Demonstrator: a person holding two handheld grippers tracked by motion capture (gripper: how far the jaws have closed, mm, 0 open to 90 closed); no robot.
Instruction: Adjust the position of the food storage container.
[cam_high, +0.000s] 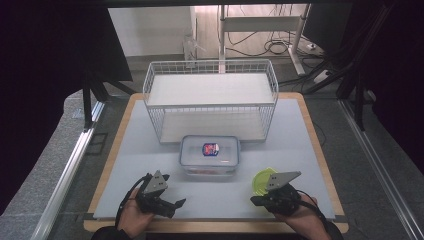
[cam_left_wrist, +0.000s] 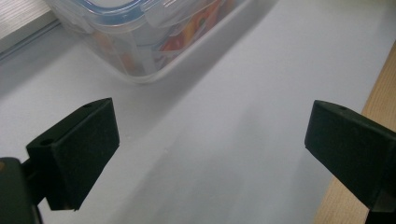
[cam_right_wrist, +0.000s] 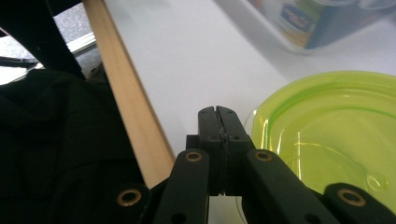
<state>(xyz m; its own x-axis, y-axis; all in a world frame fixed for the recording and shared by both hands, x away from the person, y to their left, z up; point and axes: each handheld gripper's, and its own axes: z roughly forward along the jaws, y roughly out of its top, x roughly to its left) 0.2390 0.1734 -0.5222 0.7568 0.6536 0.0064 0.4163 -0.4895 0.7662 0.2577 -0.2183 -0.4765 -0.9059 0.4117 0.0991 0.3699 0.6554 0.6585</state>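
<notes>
though lidded, food-filled clear box (cam_high: 210, 156)

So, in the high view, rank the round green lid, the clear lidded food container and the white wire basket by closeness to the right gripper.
1. Round green lid, right beside the right gripper.
2. Clear lidded food container, at the table's centre, to its left.
3. White wire basket, at the far end.

Lab test bench: black curtains (cam_high: 45, 55), aluminium frame rail (cam_high: 65, 175), loose floor cables (cam_high: 265, 45), padded worktable (cam_high: 300, 150)
</notes>
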